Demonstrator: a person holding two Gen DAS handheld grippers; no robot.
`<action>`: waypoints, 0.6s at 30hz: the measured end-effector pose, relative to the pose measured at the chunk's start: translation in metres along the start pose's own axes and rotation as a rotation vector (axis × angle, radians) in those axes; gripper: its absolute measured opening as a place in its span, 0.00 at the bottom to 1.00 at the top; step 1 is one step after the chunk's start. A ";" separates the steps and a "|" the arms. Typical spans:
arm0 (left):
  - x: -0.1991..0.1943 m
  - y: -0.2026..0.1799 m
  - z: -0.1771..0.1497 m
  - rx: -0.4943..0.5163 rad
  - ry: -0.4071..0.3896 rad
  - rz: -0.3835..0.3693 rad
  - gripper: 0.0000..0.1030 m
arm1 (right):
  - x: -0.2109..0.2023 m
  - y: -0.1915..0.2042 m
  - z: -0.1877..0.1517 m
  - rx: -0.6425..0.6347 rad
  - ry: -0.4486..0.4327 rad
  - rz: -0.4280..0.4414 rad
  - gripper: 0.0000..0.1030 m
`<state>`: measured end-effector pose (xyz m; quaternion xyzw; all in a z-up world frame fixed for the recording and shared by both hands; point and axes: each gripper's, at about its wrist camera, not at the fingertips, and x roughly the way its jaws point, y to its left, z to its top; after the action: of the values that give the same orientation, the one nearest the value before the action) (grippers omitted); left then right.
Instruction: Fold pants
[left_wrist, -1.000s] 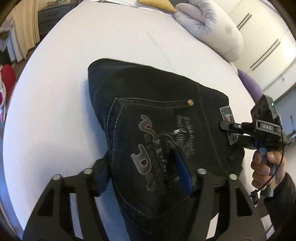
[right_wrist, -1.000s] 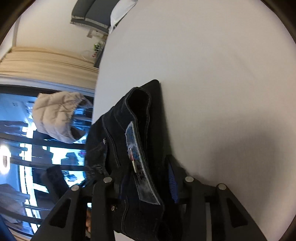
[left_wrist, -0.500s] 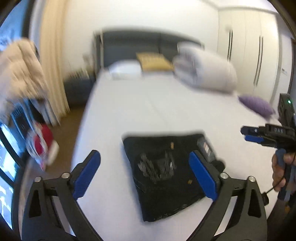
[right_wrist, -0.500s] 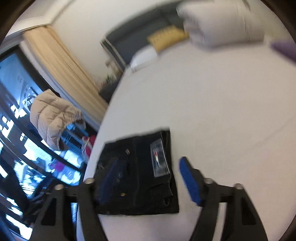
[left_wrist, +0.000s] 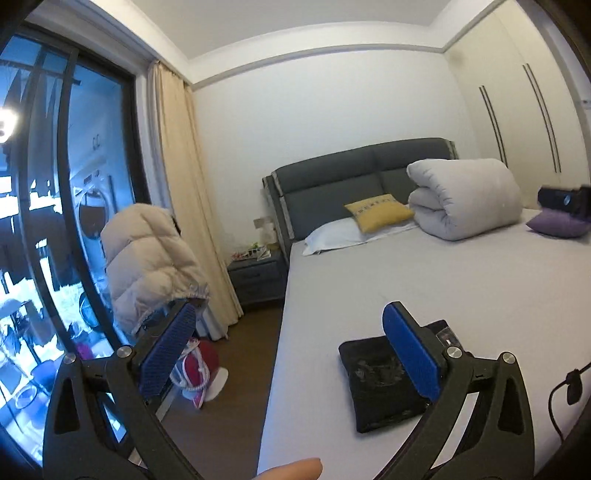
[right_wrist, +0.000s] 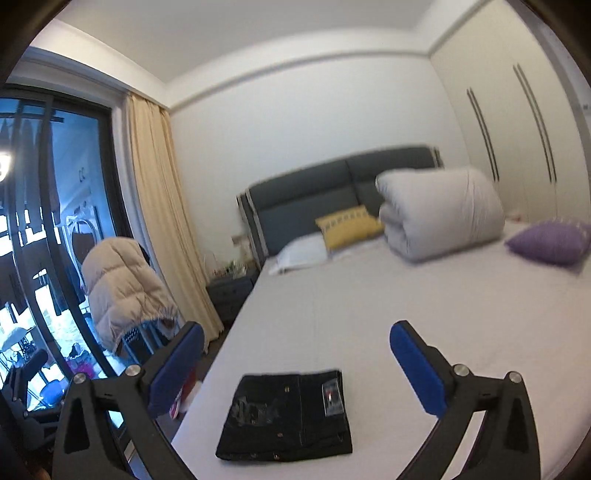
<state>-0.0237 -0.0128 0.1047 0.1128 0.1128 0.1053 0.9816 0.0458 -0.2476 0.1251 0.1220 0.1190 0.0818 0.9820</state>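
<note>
The black pants (right_wrist: 288, 417) lie folded into a compact rectangle near the foot corner of the white bed (right_wrist: 424, 302). They also show in the left wrist view (left_wrist: 380, 380), partly behind the right blue pad. My left gripper (left_wrist: 288, 350) is open and empty, raised well back from the pants. My right gripper (right_wrist: 295, 365) is open and empty, held above and behind the pants. Part of the right gripper's body (left_wrist: 565, 201) shows at the right edge of the left wrist view.
A rolled grey duvet (right_wrist: 439, 214), a yellow cushion (right_wrist: 347, 227), a white pillow (right_wrist: 299, 254) and a purple cushion (right_wrist: 550, 240) lie at the bed's head. A puffy beige jacket (left_wrist: 147, 258) hangs by the window, with a nightstand (left_wrist: 255, 273) and a red bag (left_wrist: 199, 365) on the floor.
Both grippers have let go of the pants, opened, and pulled up and back from the bed. The pants lie folded on the bed.
</note>
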 end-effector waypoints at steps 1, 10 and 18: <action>-0.006 0.003 0.003 -0.019 0.022 -0.017 1.00 | -0.009 0.005 0.004 -0.009 -0.020 0.000 1.00; -0.019 0.005 0.005 -0.108 0.233 -0.088 1.00 | -0.040 0.030 0.012 -0.080 -0.070 -0.033 1.00; 0.023 -0.033 -0.041 -0.151 0.452 -0.234 1.00 | -0.009 0.035 -0.025 -0.136 0.151 -0.106 1.00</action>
<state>-0.0059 -0.0306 0.0527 -0.0009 0.3333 0.0219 0.9426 0.0264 -0.2105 0.1126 0.0422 0.1929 0.0467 0.9792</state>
